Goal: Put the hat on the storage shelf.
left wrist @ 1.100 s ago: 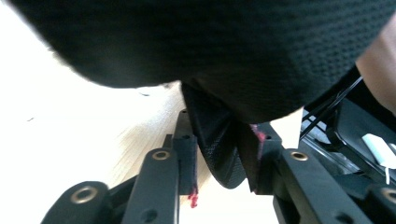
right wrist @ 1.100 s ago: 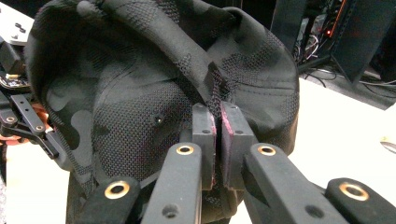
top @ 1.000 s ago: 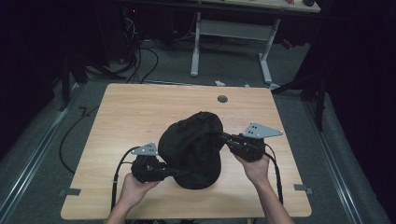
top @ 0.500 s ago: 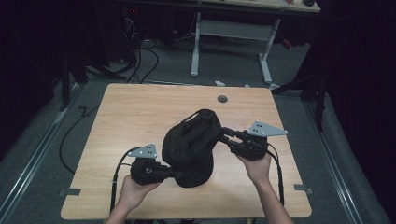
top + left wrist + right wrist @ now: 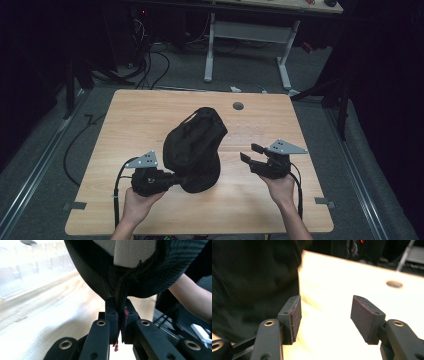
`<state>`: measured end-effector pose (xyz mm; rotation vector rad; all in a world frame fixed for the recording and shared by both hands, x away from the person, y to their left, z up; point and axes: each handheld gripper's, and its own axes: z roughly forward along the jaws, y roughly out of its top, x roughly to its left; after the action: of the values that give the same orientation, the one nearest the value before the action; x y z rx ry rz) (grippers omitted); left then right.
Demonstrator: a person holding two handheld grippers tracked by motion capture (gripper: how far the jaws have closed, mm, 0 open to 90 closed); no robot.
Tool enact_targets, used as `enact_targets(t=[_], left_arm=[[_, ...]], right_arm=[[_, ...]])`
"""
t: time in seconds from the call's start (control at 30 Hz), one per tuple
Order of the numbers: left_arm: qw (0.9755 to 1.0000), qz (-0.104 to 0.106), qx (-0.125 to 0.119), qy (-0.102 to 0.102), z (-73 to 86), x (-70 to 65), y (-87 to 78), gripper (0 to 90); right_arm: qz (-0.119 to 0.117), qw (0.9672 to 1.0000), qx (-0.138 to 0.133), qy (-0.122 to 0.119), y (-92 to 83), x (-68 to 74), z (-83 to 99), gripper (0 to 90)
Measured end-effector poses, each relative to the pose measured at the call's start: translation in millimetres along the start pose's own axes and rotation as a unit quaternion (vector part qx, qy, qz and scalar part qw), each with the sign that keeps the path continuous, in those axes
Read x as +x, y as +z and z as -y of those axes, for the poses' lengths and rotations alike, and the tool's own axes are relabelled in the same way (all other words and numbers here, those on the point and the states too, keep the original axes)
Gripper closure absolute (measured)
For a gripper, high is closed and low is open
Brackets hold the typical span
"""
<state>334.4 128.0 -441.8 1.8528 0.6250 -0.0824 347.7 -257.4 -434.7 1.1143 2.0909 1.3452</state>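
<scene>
— Bag sits mid-table, black, lower edge pinched tight in the left gripper!
— And the right gripper?
— Off to the bag's right, jaws spread wide, nothing between them, just bare wood beneath.

black bag blocking table centre, open tabletop around it

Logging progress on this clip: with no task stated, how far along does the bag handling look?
Done: nothing provable; the black bag stands mid-table. In hand: the left gripper is shut on a fold of the bag's edge, while the right gripper is open, off the bag. Left: unclear without a stated goal.
</scene>
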Motion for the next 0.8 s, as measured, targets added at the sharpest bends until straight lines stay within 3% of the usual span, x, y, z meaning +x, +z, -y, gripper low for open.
enact_targets(t=[0.27,0.57,0.8], left_arm=[[0.9992,-0.037,-0.016,-0.008,2.2,3.7,-4.0,85.9],[0.9976,-0.066,-0.017,-0.011,3.2,7.2,-3.6,85.9],[0.9965,-0.082,-0.015,-0.004,0.8,8.1,-2.0,85.9]], right_arm=[[0.040,0.9973,0.060,0.017,8.4,-11.3,38.0,40.0],[0.085,0.9894,0.112,0.035,12.3,-23.5,74.7,40.0],[0.119,0.9831,0.131,0.047,13.1,-28.9,91.0,39.4]])
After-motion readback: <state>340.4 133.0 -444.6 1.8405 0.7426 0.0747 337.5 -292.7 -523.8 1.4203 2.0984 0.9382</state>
